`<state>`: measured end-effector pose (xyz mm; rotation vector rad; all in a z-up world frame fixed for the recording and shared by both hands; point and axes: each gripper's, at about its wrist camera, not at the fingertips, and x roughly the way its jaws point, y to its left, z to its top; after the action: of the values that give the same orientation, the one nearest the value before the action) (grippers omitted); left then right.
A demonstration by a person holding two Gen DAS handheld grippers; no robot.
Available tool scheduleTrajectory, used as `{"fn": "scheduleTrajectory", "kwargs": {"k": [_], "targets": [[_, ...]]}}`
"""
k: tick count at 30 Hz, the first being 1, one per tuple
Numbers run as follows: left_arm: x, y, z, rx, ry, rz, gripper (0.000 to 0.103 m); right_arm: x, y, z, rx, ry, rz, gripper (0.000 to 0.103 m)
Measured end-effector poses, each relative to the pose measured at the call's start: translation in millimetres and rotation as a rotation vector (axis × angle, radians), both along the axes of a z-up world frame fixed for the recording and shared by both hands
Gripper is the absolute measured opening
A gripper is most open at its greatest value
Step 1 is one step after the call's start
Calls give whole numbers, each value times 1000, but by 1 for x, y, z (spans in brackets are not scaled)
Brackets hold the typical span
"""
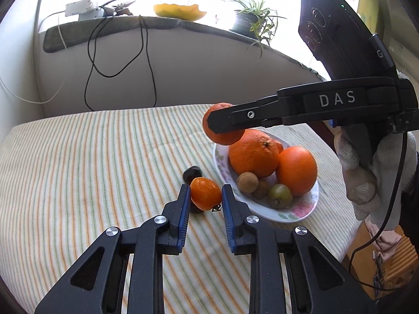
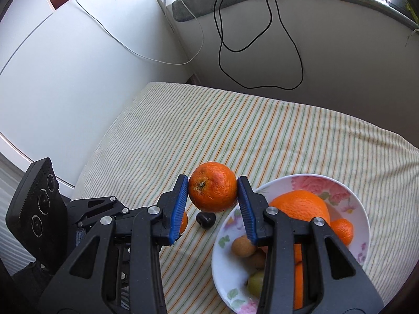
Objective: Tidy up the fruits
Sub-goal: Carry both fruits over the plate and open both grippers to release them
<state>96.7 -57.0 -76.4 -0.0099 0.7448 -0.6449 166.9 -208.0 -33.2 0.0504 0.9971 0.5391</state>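
Observation:
My right gripper is shut on a tangerine and holds it above the striped cloth, just left of the floral plate. In the left wrist view the same tangerine hangs over the plate's far rim. My left gripper has its blue pads on both sides of a small orange fruit; it looks held a little above the cloth. A dark fruit lies behind it on the cloth. The plate holds oranges, small brown fruits and a green one.
The table is covered by a striped cloth. Black and white cables hang down the wall behind it. A sill carries a potted plant and a yellow bowl. The table's right edge is near the plate.

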Motion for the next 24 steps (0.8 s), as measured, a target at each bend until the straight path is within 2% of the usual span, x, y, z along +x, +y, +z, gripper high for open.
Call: {"fn": "scheduleTrajectory", "kwargs": {"k": [7,24], "targets": [[-9,-18,4,-4,-8,-38,22,-17,-29,11,-23,-44,-38,40],[-21,-50,2,2,-4,-101,22,-22,-90,12,-21,-46,-150,40]]}}
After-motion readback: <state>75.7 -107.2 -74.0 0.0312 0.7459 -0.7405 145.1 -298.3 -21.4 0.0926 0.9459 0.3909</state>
